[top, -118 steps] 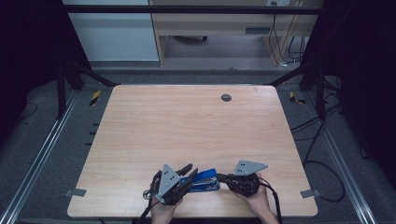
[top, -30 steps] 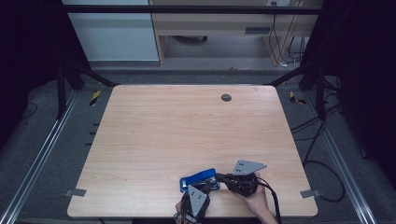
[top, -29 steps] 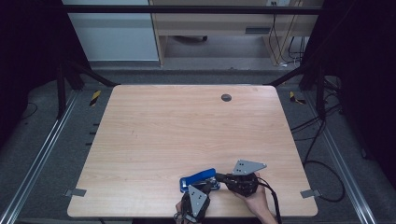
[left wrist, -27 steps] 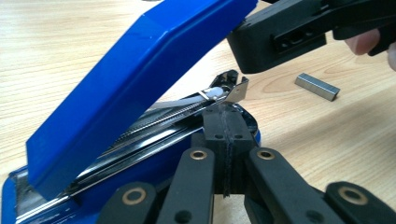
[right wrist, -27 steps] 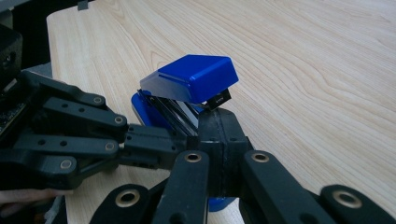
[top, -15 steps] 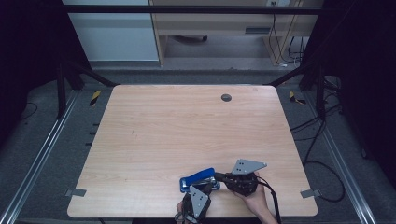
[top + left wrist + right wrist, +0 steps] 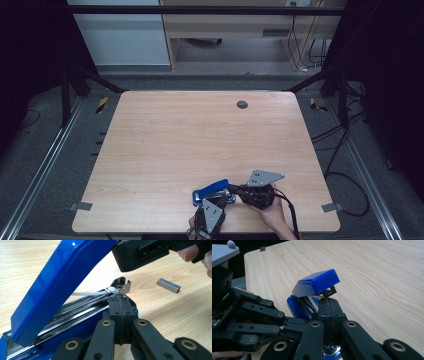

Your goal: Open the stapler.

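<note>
A pale wood worktop (image 7: 165, 150) with rounded corners stands on grey carpet floor (image 7: 50, 165). Beyond its far edge sit a light cabinet (image 7: 120, 35) and a wooden desk (image 7: 240, 27), with cables (image 7: 345, 145) trailing right of the worktop. The surroundings are dark.

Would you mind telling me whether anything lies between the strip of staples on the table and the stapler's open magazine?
Nothing visible does. In the left gripper view, the staple strip lies on bare table just beyond the stapler, whose blue lid is raised off the metal magazine. The shut left gripper rests at the magazine's front end, beside that path.
</note>
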Motion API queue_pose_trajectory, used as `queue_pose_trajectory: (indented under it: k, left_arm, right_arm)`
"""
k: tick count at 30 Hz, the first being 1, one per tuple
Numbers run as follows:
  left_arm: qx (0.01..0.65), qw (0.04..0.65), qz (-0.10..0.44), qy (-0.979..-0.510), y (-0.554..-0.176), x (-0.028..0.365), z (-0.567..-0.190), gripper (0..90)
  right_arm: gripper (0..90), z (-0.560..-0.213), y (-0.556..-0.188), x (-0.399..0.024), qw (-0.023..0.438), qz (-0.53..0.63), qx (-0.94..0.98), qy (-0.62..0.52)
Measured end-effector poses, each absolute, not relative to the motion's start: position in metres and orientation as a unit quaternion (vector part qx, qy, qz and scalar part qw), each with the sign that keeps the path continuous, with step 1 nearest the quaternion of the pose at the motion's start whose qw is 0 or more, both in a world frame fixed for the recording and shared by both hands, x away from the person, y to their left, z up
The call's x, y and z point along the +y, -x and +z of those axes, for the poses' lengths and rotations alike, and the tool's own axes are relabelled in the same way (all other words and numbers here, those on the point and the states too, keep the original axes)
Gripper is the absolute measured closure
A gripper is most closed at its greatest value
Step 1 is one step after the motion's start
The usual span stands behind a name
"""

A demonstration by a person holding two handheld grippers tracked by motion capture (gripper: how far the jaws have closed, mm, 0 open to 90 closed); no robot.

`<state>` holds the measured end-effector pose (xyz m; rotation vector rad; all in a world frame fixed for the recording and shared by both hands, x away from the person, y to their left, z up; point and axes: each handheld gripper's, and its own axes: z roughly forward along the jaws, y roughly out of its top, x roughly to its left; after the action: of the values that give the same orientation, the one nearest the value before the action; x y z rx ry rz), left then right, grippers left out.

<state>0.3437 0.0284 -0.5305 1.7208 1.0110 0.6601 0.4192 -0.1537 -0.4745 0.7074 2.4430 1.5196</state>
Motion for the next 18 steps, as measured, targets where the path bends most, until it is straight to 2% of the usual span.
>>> queue_pose_trajectory:
  k: [18]
  left_arm:
    - [0.419,0.499,0.266,-0.71,-0.3443,0.0296,-0.5303,89.5]
  right_arm:
    - [90.0,-0.469,-0.4197,-0.1488,0.085,0.523,0.818,-0.223]
